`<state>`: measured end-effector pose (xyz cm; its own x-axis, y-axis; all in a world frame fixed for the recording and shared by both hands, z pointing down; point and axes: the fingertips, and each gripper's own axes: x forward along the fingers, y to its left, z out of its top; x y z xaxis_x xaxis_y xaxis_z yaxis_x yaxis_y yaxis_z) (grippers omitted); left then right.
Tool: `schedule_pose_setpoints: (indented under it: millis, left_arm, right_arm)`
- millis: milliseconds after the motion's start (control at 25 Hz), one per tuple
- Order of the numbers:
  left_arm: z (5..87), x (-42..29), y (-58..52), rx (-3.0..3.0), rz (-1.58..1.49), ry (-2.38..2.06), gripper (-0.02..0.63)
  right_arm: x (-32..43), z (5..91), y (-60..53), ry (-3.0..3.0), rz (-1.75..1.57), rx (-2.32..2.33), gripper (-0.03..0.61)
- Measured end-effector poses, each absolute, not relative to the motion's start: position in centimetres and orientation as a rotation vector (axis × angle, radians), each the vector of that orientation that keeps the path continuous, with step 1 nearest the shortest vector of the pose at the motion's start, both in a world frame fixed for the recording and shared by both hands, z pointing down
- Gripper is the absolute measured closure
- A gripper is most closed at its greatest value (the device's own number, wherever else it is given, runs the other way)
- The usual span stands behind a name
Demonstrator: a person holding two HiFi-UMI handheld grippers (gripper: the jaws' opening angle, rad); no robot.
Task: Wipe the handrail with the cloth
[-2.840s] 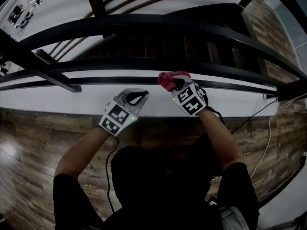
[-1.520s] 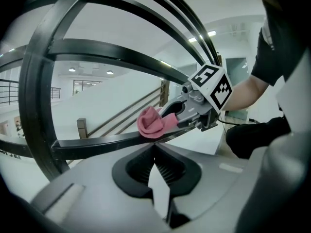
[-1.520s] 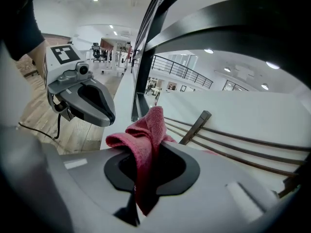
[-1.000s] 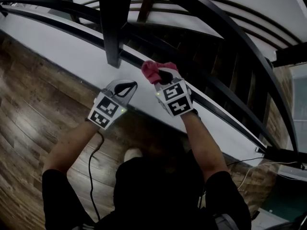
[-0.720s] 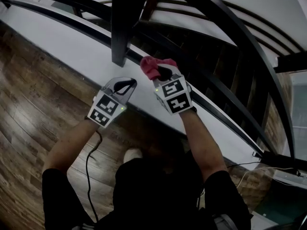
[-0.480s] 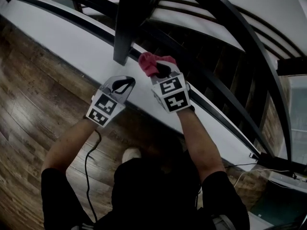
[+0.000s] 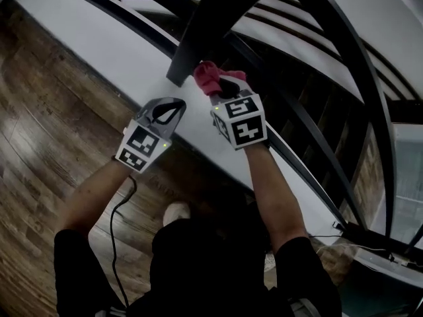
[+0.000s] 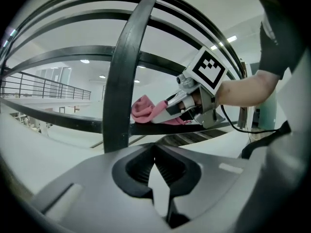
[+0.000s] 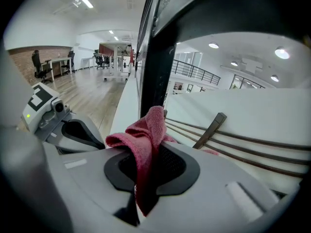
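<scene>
Change: Both grippers have travelled along the rail toward the post; the cloth, just short of the post half a second ago, now sits at its foot.
Post (image 7: 206,28): a broad black upright of the railing, ending on a white ledge (image 7: 99,41) above a wooden floor (image 7: 39,131).
Rail (image 8: 68,122): a thin black bar that runs past the post on both sides, low down near its foot.
Cloth (image 7: 207,76): pink-red and bunched, at the foot of the post on its right side. In the left gripper view it rests against the rail right beside the post.
Right gripper (image 7: 223,90): at the foot of the post, its fingers closed on a fold of the cloth, with the rest spilling out in front.
Left gripper (image 7: 177,103): just left of the post's foot, over the ledge. Its fingers are closed together with nothing between them, and it appears clear of the rail.
Handling: the cloth looks soft, light and floppy. It should mould round the bar but could drag or snag where bar meets post.
Hold: a deep pinch on a thick fold, as now, looks right, since a thin edge might pull free under rubbing. The rail is rigid and fixed and needs no steadying.
</scene>
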<state>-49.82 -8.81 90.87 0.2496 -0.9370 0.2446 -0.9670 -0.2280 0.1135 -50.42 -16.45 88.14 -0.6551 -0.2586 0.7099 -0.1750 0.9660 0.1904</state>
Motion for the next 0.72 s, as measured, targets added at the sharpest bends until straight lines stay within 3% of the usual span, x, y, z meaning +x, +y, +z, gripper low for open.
schedule_pose_setpoints:
  millis: [360, 720]
  left_arm:
    - [91.5, -50.2, -7.7, 2.233, 0.193, -1.815, 0.615]
    - [91.0, -50.8, -5.2, 2.193, 0.245, -1.848, 0.615]
  right_arm:
    - [-51.6, 88.4, -15.9, -2.329, -0.155, 0.32, 0.531]
    - [-49.5, 84.9, -9.3, -2.586, -0.009, 0.035, 0.531]
